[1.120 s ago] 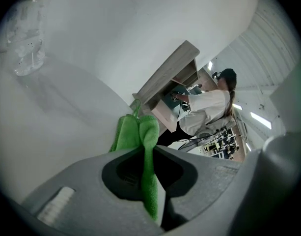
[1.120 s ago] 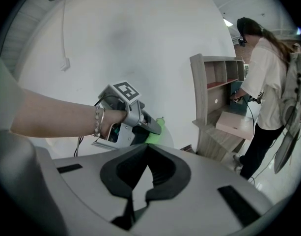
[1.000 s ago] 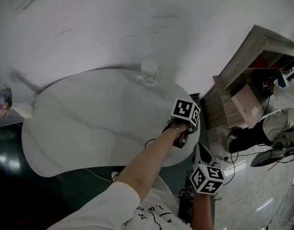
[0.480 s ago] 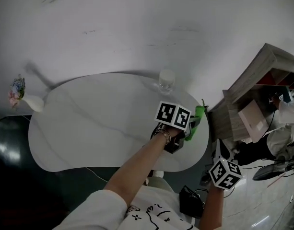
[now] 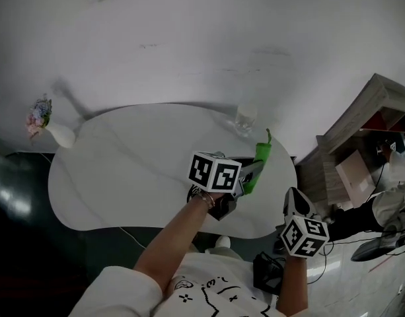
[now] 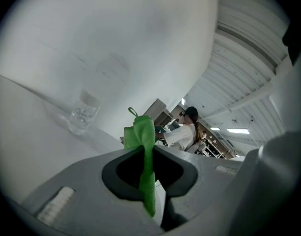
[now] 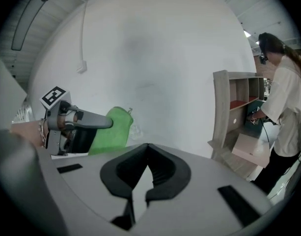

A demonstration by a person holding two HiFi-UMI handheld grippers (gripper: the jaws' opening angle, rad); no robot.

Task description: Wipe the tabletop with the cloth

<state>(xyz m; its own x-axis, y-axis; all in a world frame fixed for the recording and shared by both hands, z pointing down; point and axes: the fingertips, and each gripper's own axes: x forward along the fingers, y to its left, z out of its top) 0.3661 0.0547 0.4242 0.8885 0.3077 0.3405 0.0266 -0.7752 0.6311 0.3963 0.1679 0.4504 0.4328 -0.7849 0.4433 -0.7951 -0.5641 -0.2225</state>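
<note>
The left tongs (image 5: 250, 171) are clamped on the green cloth (image 5: 261, 158), which sticks up past their tips over the white desk (image 5: 123, 170), near a drinking glass (image 5: 244, 119). The right tongs (image 5: 293, 200) are pressed together with nothing between them, beyond the desk's edge.

Glass (image 5: 245, 119), flower vase (image 5: 59, 135) (well apart)

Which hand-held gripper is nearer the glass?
Left. The left hand-held gripper, clamping the green cloth, is over the tabletop near the glass; the right hand-held gripper hangs off its edge.
</note>
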